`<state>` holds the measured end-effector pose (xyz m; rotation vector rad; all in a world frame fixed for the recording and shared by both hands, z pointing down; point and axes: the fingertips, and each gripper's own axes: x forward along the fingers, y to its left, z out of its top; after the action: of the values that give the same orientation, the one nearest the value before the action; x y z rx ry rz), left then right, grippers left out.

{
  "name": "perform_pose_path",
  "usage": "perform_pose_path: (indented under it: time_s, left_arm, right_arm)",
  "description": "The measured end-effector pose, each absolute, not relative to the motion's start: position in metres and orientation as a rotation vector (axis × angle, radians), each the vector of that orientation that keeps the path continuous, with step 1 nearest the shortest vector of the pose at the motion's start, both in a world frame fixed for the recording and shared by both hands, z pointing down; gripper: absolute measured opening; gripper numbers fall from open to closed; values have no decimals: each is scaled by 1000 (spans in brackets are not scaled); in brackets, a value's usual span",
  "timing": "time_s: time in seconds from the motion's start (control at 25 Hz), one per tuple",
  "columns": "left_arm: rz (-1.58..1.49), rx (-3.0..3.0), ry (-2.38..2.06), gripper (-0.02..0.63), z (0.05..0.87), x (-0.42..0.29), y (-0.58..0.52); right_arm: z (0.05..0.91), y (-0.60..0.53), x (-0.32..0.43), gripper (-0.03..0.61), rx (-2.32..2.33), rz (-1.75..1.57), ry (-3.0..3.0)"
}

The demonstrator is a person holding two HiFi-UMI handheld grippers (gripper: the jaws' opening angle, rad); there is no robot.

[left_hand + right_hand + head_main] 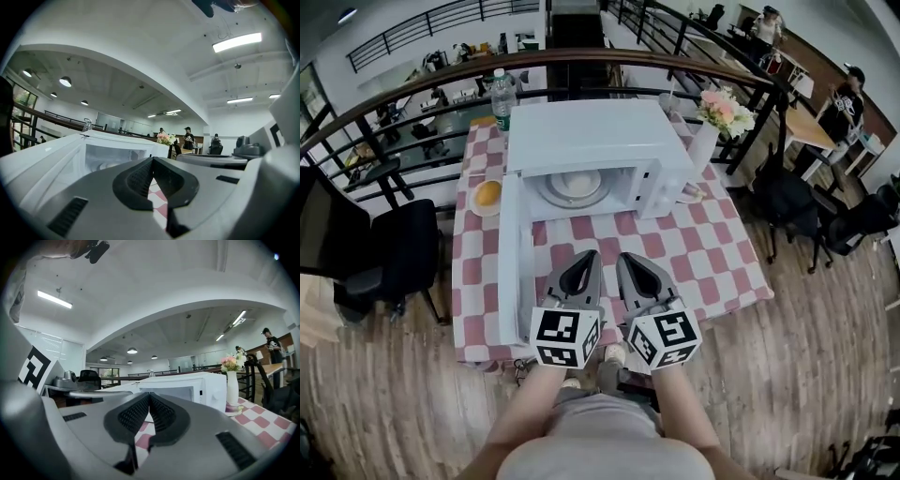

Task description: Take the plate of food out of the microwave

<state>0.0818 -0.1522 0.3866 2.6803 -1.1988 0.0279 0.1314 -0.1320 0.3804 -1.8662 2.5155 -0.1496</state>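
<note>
- Microwave (600, 131) door (515, 262) hangs open at near left, so cavity is reachable.
- White plate (574, 187) sits inside cavity; food on it unclear.
- Left gripper (584, 262) and right gripper (630, 264) side by side near table edge, both pressed together, empty, aimed at opening; likely pre-reach.
- Bun plate (487, 197) on table left of microwave.

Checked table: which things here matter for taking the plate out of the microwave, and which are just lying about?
For the job: white box-shaped microwave, its open door, round pale plate of food inside, left tongs, right tongs.
Lying about: clear plastic bottle, small plate holding something round and orange, white vase of pink flowers.
</note>
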Motion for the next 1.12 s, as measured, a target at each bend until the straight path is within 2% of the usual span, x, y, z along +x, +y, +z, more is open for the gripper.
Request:
perform_pose_path:
  time_s: [1.12]
  left_arm:
    - [41,2543,-1448,2,418,101,-235]
  right_arm:
    - [435,-256,154,28,-1524,-470,2778]
